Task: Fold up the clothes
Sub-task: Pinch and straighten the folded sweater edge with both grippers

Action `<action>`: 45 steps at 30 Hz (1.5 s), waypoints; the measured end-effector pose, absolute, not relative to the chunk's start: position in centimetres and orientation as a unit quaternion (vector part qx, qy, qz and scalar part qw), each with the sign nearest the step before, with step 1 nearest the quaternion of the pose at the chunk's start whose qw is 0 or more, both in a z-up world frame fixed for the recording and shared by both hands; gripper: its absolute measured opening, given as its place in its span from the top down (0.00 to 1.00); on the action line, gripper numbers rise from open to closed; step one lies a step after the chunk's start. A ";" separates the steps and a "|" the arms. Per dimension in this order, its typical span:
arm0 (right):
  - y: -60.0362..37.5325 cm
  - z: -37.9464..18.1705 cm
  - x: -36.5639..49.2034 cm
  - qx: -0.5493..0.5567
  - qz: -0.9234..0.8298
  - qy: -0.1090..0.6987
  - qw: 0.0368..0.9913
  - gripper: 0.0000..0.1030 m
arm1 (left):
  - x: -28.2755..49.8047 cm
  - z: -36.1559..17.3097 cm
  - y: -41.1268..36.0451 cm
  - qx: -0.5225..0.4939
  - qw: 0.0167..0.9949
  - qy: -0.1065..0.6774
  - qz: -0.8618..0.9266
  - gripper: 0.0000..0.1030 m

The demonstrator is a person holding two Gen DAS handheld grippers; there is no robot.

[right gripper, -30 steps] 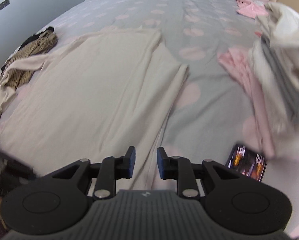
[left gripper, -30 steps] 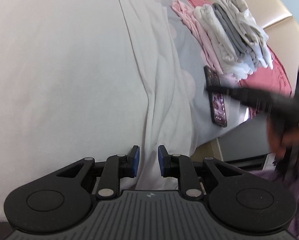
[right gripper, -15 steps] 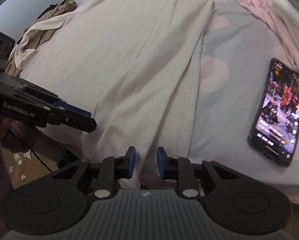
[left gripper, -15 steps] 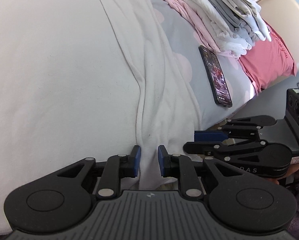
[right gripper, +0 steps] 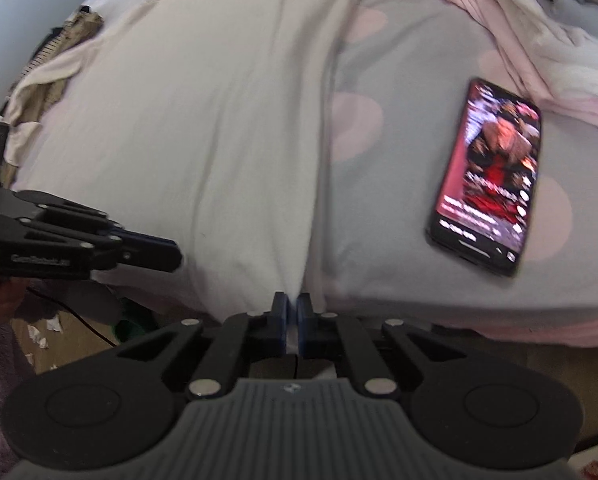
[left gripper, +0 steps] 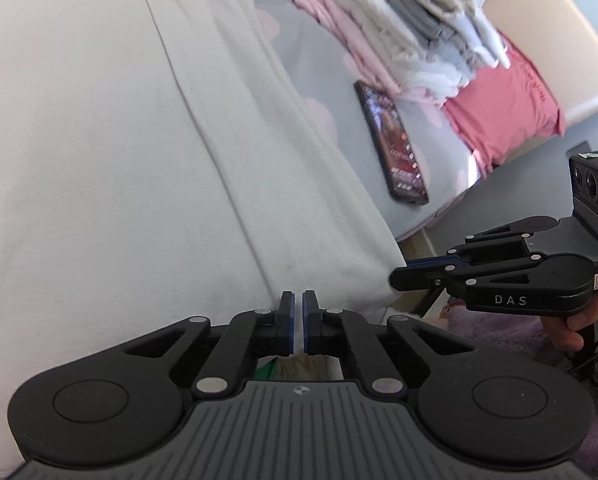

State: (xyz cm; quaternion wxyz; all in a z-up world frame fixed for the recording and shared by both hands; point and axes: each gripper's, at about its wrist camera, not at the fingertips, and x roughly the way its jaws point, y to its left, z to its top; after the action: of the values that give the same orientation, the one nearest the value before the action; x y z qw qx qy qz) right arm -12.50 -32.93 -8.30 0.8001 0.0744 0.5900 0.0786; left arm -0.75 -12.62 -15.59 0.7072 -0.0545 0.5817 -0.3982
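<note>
Left wrist view | left gripper (left gripper: 298, 322) clamped on cream garment (left gripper: 99, 168) hem, bottom centre | right gripper (right gripper: 292, 322) likewise pinching hem | garment's long axis runs up-frame across bed (right gripper: 399, 60); both hands equally placed.

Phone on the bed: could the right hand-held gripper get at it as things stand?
Probably not right away. The right hand-held gripper is shut on the hem of the cream garment. The phone lies uncovered on the bedspread to its right, nothing between, so it looks reachable once the hem is released.
</note>
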 end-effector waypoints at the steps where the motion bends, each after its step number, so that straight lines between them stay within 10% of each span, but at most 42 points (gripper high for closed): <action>1: -33.0 -8.8 -12.5 0.076 0.076 0.595 0.796 0.95 | -0.7 -15.8 -12.6 -0.051 0.708 0.585 -0.393 0.98; 12: -34.0 -9.1 -10.8 0.074 0.039 0.587 0.805 0.80 | 1.7 -13.9 -10.3 -0.076 0.750 0.561 -0.342 0.74; 34: -38.0 -10.1 2.6 0.270 0.053 0.472 0.837 0.73 | 10.5 -15.0 -11.8 -0.143 0.755 0.547 -0.332 0.77; 45: -37.8 -8.3 2.4 0.236 0.020 0.459 0.856 0.95 | 10.3 -14.8 -12.1 -0.084 0.786 0.530 -0.306 0.98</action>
State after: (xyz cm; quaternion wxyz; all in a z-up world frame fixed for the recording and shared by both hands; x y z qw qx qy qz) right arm 2.35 -37.77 -8.28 0.8564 0.2359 0.4588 0.0203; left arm 10.25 -12.11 -14.82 0.7862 -0.0839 0.5301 -0.3062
